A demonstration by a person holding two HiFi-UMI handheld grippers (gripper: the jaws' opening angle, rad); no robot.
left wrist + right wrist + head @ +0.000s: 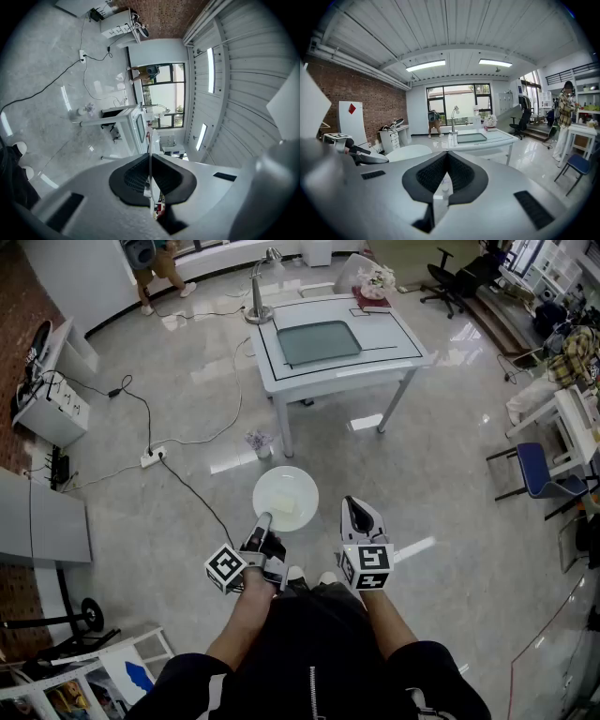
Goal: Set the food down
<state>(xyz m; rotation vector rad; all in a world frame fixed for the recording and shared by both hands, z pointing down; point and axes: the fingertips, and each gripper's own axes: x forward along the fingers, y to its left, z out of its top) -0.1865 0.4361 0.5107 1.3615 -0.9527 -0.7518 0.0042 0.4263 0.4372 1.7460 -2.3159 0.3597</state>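
In the head view a round white plate (286, 491) carries a pale block of food (283, 506) and hangs over the floor, short of the table. My left gripper (265, 518) is shut on the plate's near rim. In the left gripper view that rim (149, 140) shows edge-on as a thin white line clamped between the black pads of the left gripper (150, 158). My right gripper (355, 508) is level beside the plate, shut and empty. The right gripper view has the right gripper (447, 155) with its pads meeting, and the plate (407, 152) to its left.
Ahead stands a white table (405, 345) with a grey-green tray (319, 341), a desk lamp (259, 287) and flowers (376, 281). Cables and a power strip (151, 457) lie on the floor at left, with a small potted plant (258, 441) by a table leg. A blue chair (537, 471) is at right.
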